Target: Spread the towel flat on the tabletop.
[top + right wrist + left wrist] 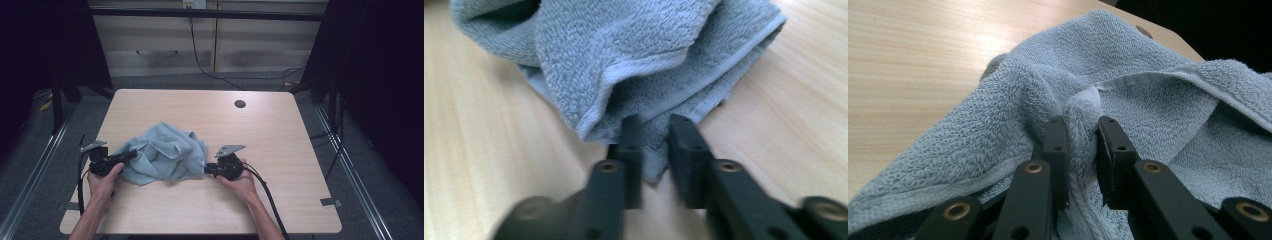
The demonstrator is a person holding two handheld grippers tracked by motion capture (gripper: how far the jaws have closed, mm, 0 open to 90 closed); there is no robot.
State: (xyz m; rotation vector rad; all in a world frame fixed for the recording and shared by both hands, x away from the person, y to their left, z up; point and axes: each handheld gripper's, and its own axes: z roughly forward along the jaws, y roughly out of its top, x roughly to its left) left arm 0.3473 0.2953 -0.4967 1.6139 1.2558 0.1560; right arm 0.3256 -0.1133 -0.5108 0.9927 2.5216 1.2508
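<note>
**Towel pinched at both sides**

Pale wooden bench in a dark room. Crumpled soft blue-grey towel lying mid-bench. Left gripper jaws clamped on a bunched fold, right gripper jaws nipping a corner, probably to spread it flat.

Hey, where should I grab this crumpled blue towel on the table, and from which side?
Probably by its hemmed edges, low and from the sides. The towel lies bunched, so its middle is loose folds. The left gripper is shut on a hemmed fold at the towel's left end, and the right gripper is closed on a corner lying flat on the table.
</note>
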